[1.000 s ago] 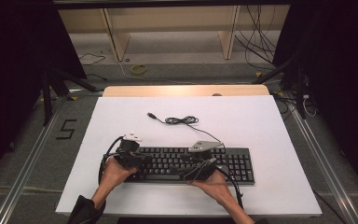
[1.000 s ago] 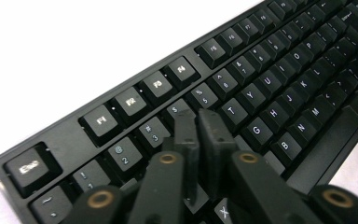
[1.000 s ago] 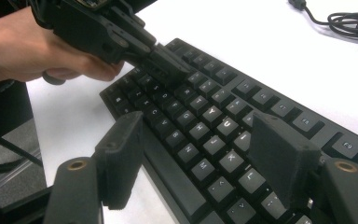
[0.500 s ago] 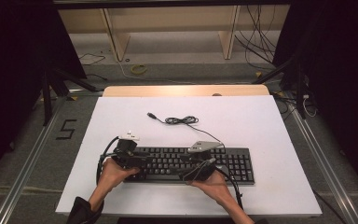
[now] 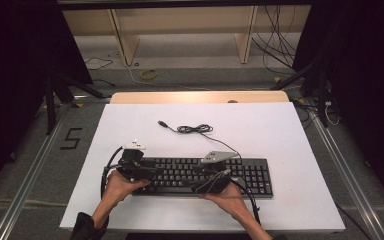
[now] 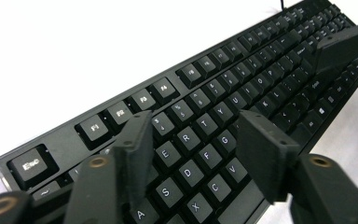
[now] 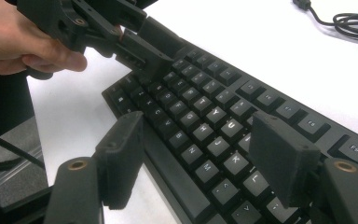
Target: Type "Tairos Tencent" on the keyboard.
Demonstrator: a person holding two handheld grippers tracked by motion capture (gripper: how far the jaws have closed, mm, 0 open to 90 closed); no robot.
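A black keyboard (image 5: 200, 176) lies in the lower middle of the high view on a white table (image 5: 290, 135), its cable (image 5: 195, 129) coiled above it. The left gripper (image 6: 193, 140) hangs over the keyboard's left-hand keys with jaws spread apart, gripping nothing. The right gripper (image 7: 200, 149) hovers above the middle keys, jaws likewise apart.

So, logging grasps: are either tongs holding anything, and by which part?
Nothing held: left tongs and right tongs are open above the keyboard.
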